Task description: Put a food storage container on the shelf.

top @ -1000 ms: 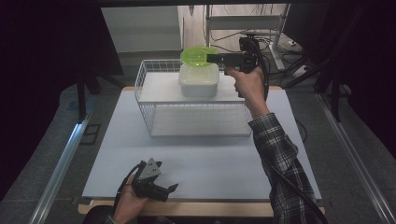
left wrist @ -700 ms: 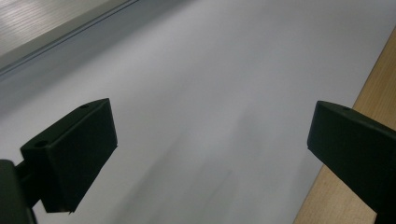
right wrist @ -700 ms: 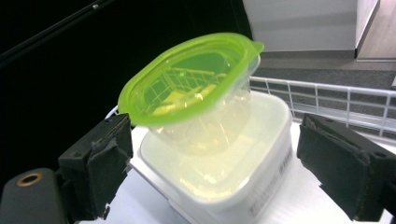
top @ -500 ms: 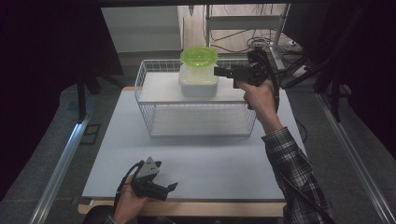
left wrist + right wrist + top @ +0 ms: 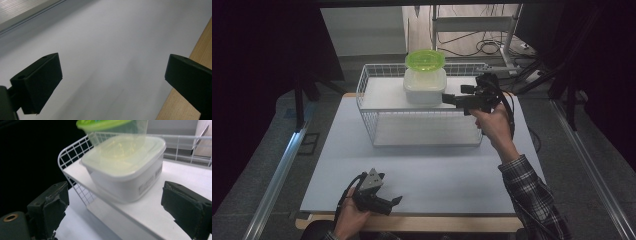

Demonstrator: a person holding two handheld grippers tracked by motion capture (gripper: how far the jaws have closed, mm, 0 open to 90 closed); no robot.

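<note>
A white square tub with a lid (image 5: 424, 86) stands on the upper shelf of a white wire rack (image 5: 371, 125). On the tub sits a clear round container with a lime-green lid (image 5: 425, 60). My right gripper (image 5: 452, 96) hovers just right of the tub, open and holding nothing, its jaws aimed at the tub. In the right gripper view the tub (image 5: 125, 170) sits between and beyond the spread jaws of the right gripper (image 5: 115, 195), with the green-lidded container (image 5: 110, 126) on top. My left gripper (image 5: 393, 201) rests open at the table's near edge.
The rack's wire rim (image 5: 71, 151) curves round the shelf on the left. A pale grey mat (image 5: 437, 170) covers the table in front of the rack. In the left gripper view, the left gripper (image 5: 112, 75) lies over this mat (image 5: 105, 37), beside the wooden table edge (image 5: 180, 105).
The right gripper has let go of the green-lidded container on top of the white tub and drawn back right and down. The left gripper has stayed put.
</note>
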